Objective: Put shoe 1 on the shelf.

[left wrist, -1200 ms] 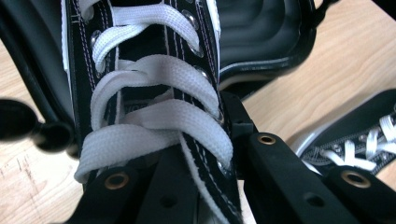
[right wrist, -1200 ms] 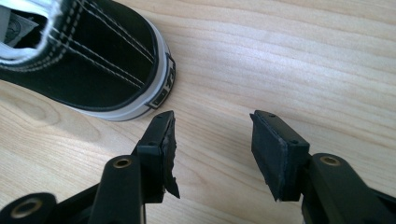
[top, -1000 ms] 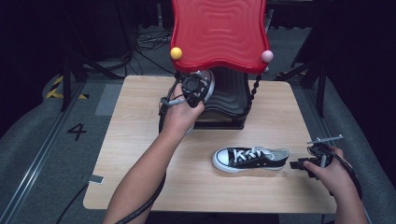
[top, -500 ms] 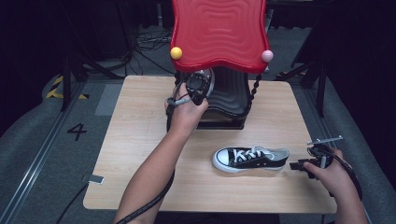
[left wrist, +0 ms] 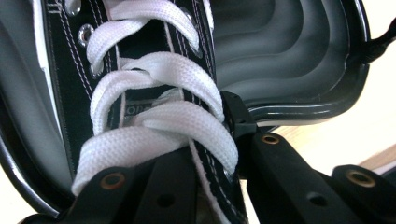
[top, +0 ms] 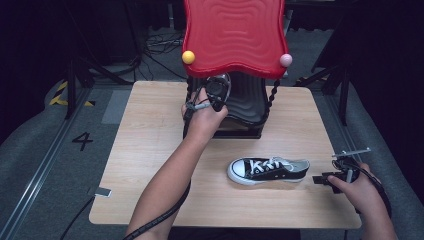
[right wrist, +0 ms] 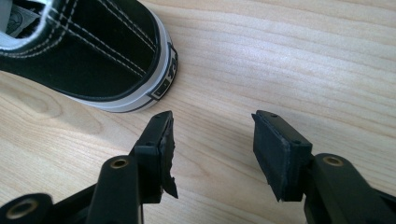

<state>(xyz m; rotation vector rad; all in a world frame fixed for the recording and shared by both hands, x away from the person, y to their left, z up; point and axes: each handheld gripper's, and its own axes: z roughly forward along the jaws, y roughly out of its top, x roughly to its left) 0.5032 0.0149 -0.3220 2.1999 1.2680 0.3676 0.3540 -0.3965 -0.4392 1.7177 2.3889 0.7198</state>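
Lowered slightly since earlier, one black sneaker (left wrist: 149,107) is held on the red shelf's (top: 234,35) grey tray by the left gripper (top: 207,102), its jaws just loosening; its toe is cropped. A second sneaker (top: 267,170) lies on the table (top: 150,150) beside the released right gripper (right wrist: 212,140).

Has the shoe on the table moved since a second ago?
No. The shoe lies in the same spot on the table, just left of the right tongs.

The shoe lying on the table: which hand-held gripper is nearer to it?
Right. The right hand-held gripper sits just off the heel of the shoe, jaws open. The left hand-held gripper is farther back at the black tray, holding a second shoe.
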